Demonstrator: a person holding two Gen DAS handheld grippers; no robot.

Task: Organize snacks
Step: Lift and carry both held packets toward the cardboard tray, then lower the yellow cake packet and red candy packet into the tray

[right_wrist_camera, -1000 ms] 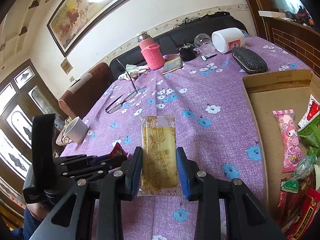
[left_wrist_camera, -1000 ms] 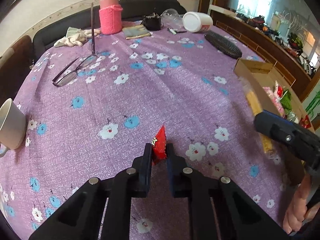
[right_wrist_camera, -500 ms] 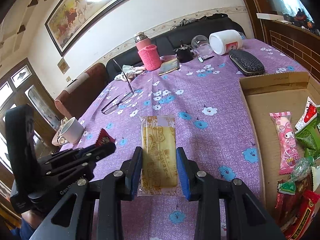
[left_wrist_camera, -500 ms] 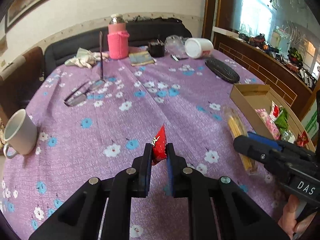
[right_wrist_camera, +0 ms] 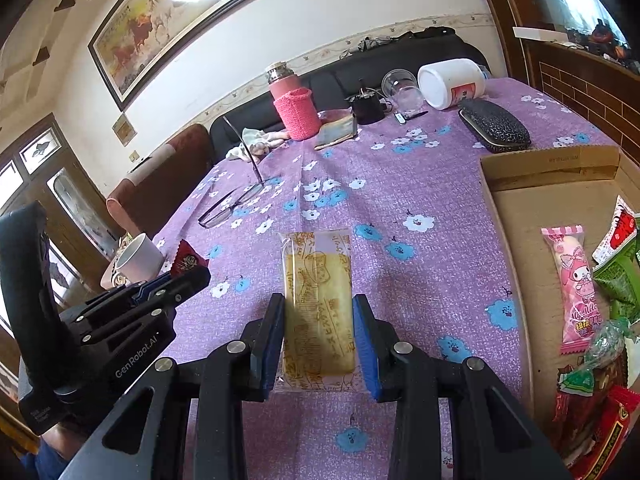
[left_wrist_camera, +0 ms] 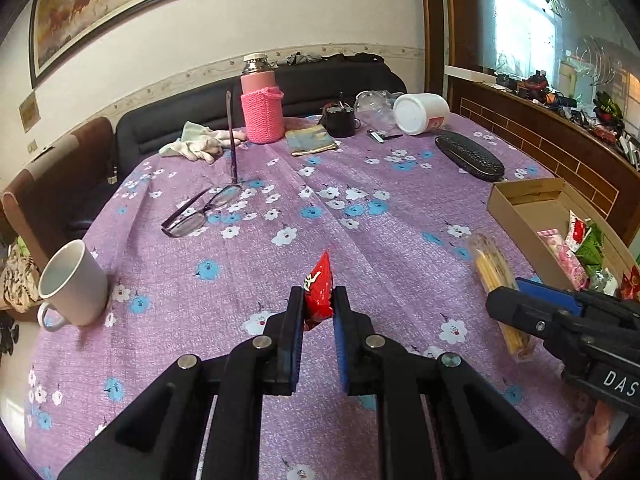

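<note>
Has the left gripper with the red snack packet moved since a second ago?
Yes. The left gripper, shut on the red snack packet, has risen: in the right wrist view the packet now sits level with the white mug, where earlier it was below it.

Home: sofa (left_wrist_camera: 320, 76), framed painting (right_wrist_camera: 176, 20)

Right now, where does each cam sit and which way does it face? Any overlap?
Left wrist: on the left gripper, angled down across the table; shows its fingers shut on a red packet, plus the right gripper at right.
Right wrist: on the right gripper, same heading; shows its fingers gripping a yellow wafer pack, the left gripper at left.
Shared: cardboard box, pink flask, white mug, glasses.
</note>
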